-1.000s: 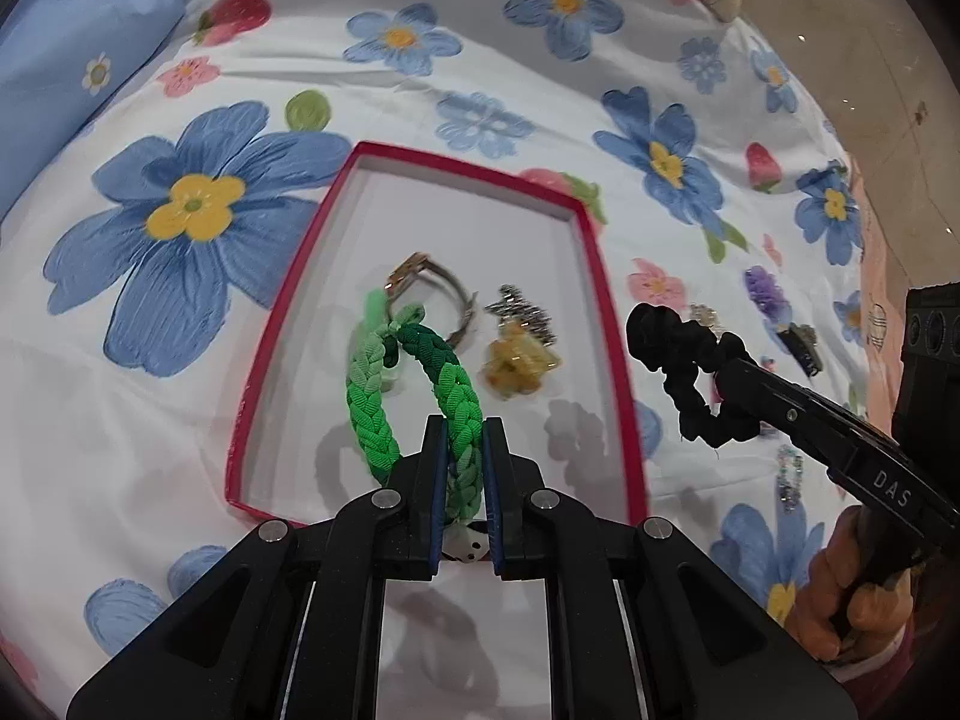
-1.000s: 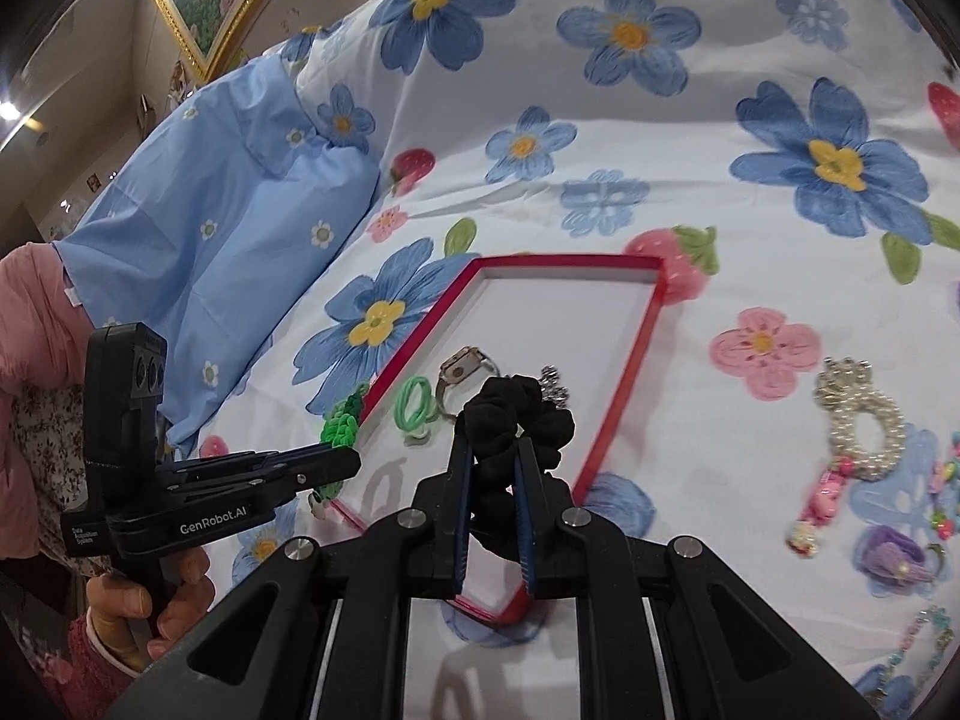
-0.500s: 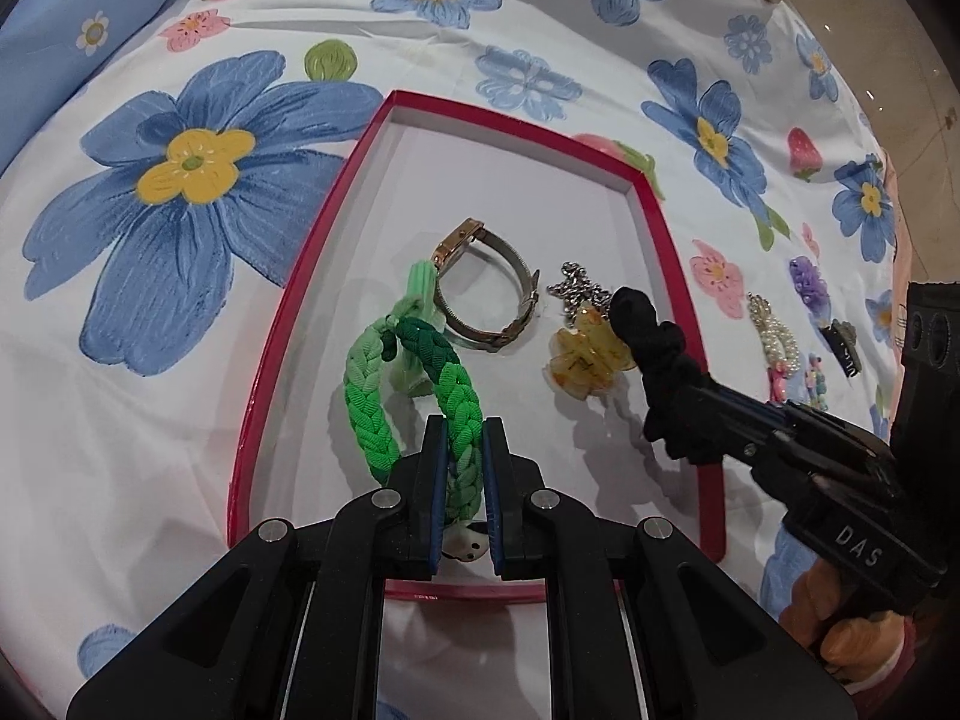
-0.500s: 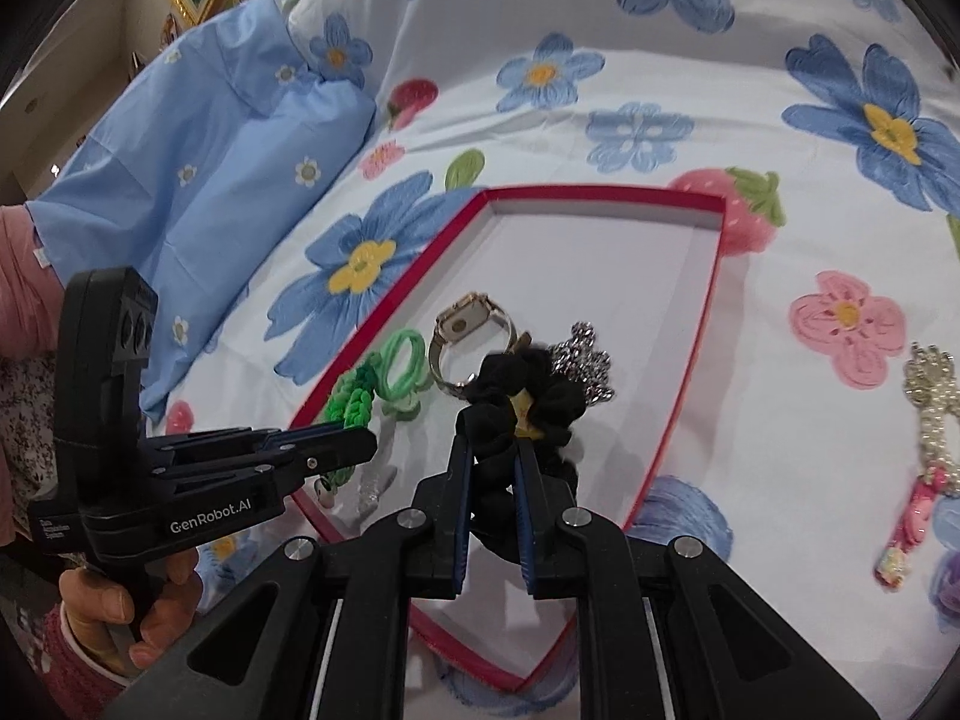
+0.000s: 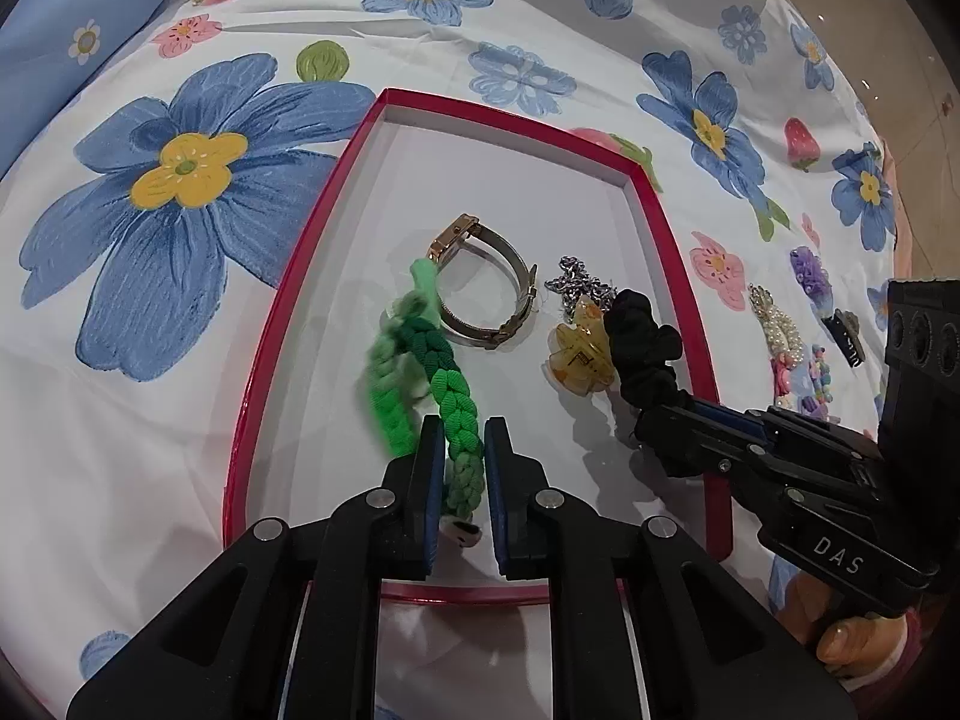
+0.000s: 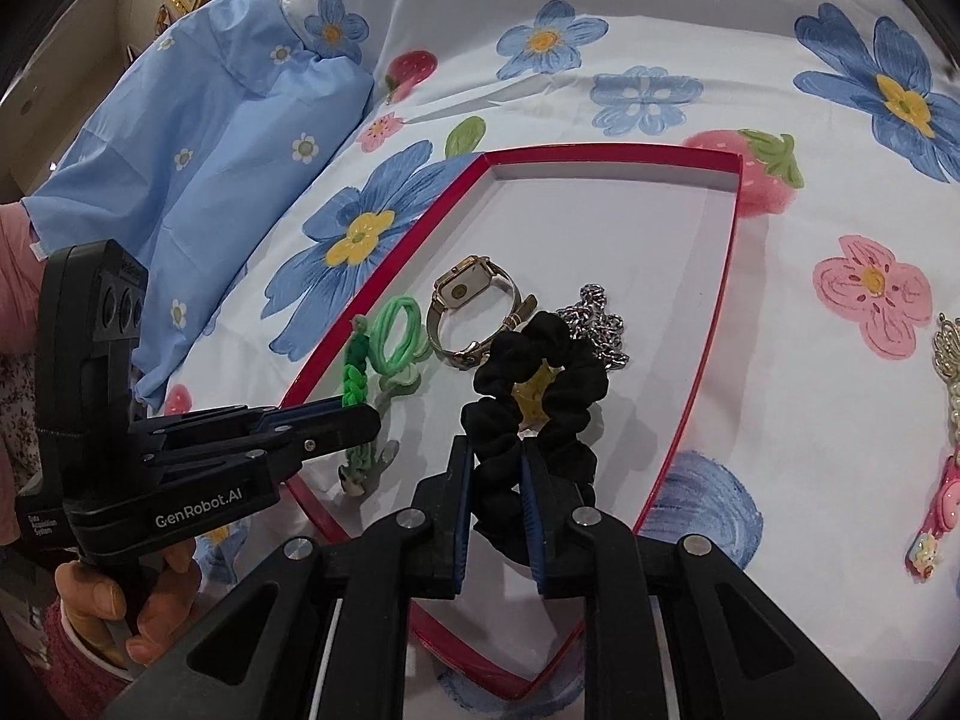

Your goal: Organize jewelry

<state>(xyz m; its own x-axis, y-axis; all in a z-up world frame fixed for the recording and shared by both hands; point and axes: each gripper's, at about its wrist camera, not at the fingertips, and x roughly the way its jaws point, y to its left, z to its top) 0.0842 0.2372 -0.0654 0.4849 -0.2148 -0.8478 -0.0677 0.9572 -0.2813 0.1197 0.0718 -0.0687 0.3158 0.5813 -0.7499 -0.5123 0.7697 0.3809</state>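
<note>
A red-rimmed white tray (image 5: 675, 252) (image 6: 606, 151) lies on a flowered sheet. My left gripper (image 5: 461, 441) (image 6: 354, 414) is shut on a green braided bracelet (image 5: 447, 381) (image 6: 355, 378), held low over the tray's near left part. My right gripper (image 6: 493, 461) (image 5: 651, 417) is shut on a black scrunchie (image 6: 543, 381) (image 5: 642, 348), held over the tray's near right part. In the tray lie a gold watch (image 5: 486, 294) (image 6: 474, 306), a silver chain (image 5: 576, 285) (image 6: 600, 324) and a yellow hair claw (image 5: 579, 354), partly hidden by the scrunchie in the right wrist view.
Right of the tray, on the sheet, lie a pearl piece (image 5: 777, 327) (image 6: 948, 360), a purple hair piece (image 5: 810, 276), a black clip (image 5: 846, 330) and pink trinkets (image 6: 942, 510). A blue pillowcase (image 6: 198, 138) lies to the left. A floor edge shows far right.
Both grippers have moved forward and down over the tray. The scrunchie has come from outside the right rim to inside it, beside the yellow claw. The bracelet hangs lower.
</note>
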